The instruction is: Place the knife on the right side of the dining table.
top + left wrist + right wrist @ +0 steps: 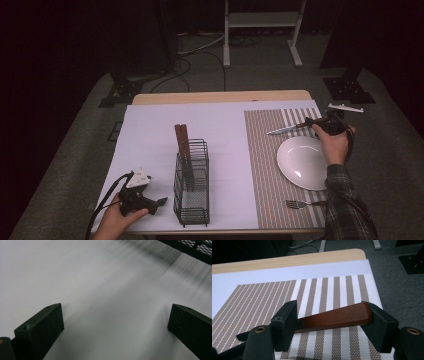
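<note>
A knife (284, 130) with a brown wooden handle (337, 317) lies on the striped placemat (265, 165), just beyond a white plate (305, 162). My right gripper (314, 123) is at the handle end, low over the mat. In the right gripper view its jaws (332, 325) stand apart and open, with the handle lying slantwise across the gap on the mat. My left gripper (161, 201) rests on the white sheet at the near left, beside a black wire basket (191, 185). Its jaws (115, 327) are wide open with nothing between them.
Two brown handles (182, 142) stand upright in the basket's far end. A fork (300, 204) lies on the placemat near the front edge, below the plate. The basket's mesh (195, 247) is close to the left gripper. White sheet (150, 135) spreads left of the basket.
</note>
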The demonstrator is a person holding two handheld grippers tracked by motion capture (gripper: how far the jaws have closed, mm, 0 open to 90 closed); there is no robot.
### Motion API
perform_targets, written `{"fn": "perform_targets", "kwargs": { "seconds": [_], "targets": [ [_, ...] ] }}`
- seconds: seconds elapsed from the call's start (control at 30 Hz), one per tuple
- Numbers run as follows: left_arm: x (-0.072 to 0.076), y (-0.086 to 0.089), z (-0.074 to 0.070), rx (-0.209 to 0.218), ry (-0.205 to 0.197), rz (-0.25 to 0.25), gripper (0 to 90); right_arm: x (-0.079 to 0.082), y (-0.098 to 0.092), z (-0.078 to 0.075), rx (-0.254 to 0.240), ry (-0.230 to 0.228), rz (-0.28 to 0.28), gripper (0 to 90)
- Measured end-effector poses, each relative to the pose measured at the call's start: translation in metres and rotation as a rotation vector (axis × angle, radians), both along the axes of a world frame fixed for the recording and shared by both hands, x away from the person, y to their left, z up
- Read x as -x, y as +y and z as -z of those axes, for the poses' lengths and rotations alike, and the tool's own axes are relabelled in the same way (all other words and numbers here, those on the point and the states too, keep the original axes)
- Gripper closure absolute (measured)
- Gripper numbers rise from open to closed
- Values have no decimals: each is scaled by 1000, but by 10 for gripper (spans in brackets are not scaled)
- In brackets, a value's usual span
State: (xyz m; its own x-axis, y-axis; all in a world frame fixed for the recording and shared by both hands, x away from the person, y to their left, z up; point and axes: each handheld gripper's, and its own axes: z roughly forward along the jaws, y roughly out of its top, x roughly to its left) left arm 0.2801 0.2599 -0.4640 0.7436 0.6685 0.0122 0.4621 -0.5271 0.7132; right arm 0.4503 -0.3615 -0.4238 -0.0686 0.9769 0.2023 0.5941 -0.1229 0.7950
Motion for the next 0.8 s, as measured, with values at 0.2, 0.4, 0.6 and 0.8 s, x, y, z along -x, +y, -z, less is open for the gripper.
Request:
{"fn": "perform_targets", "kwargs": {
  "seconds": [0.2,0.4,0.6,0.8],
  "targets": [
    [0,0,0,0,0,0,0,-2,-3,6,-18,20,4,276],
    [0,0,0,0,0,0,0,-4,-5,14,-32,50,14,246],
    [0,0,0,0,0,0,0,-5,-7,19,-43,81,25,232],
    [0,0,0,0,0,0,0,-6,-8,23,-27,99,30,227]
  ]
}}
